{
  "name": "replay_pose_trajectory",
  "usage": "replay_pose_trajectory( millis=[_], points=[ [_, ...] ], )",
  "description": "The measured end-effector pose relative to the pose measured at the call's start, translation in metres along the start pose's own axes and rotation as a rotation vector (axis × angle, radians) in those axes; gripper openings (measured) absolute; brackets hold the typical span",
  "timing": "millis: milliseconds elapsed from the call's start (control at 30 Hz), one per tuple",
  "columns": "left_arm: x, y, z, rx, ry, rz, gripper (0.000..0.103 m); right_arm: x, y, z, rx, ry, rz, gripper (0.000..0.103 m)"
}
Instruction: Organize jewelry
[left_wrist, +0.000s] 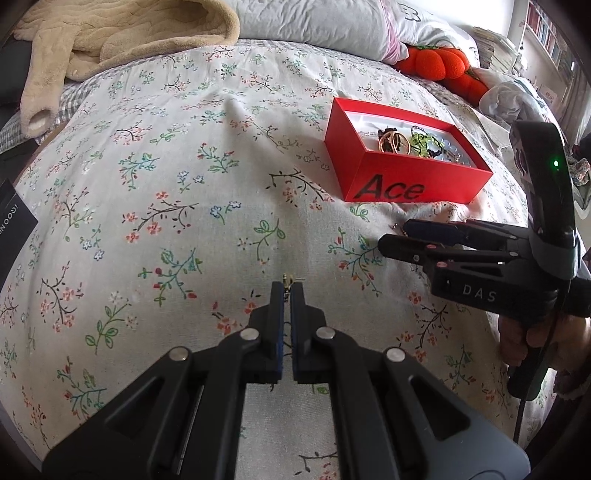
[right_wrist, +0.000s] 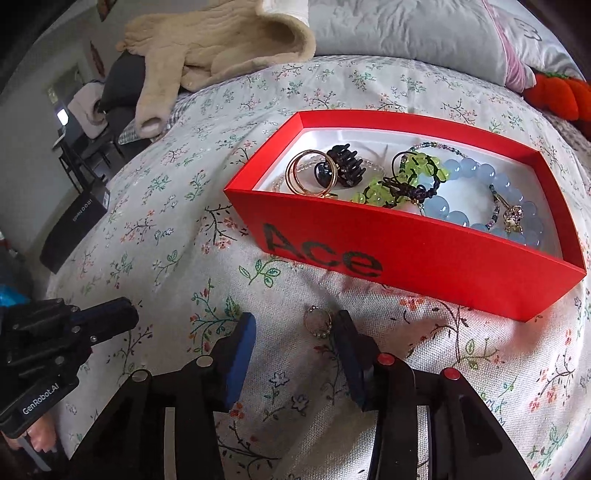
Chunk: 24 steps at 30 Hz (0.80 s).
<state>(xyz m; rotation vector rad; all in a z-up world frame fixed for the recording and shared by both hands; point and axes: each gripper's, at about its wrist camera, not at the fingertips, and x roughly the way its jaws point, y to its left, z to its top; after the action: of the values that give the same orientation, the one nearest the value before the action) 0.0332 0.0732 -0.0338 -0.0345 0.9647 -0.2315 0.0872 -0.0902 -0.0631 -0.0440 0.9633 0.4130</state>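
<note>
Lying on the bedspread just short of the red box, a small ring sits between the right gripper's parted fingers, nearer the right one. The left gripper, well aside, pinches a tiny gold piece.

The left gripper pinched a small gold piece, too tiny to identify. The box's near wall hid part of the blue beads. The plush was cut off at the right edge.
</note>
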Motion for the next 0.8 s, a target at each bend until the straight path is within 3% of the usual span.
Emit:
replay_pose_trajectory(
  millis=[133,267,333,367,800],
  points=[
    [0.005,0.002,-0.001,0.000,0.011,0.005,0.004,0.001,0.000,0.000,-0.003,-0.006,-0.025,0.032],
    [0.005,0.003,-0.001,-0.006,0.008,0.012,0.004,-0.001,-0.005,0.000,0.002,-0.008,-0.032,0.015],
    [0.004,0.004,0.000,-0.008,0.005,0.015,0.004,-0.004,-0.005,-0.001,-0.005,-0.012,-0.031,0.013],
    [0.003,0.004,0.000,-0.010,0.004,0.016,0.004,-0.005,-0.005,-0.002,-0.010,-0.009,-0.029,0.005],
    [-0.010,-0.003,0.012,-0.013,-0.024,0.008,0.004,-0.039,-0.023,-0.008,0.018,-0.040,-0.001,0.003]
  ],
)
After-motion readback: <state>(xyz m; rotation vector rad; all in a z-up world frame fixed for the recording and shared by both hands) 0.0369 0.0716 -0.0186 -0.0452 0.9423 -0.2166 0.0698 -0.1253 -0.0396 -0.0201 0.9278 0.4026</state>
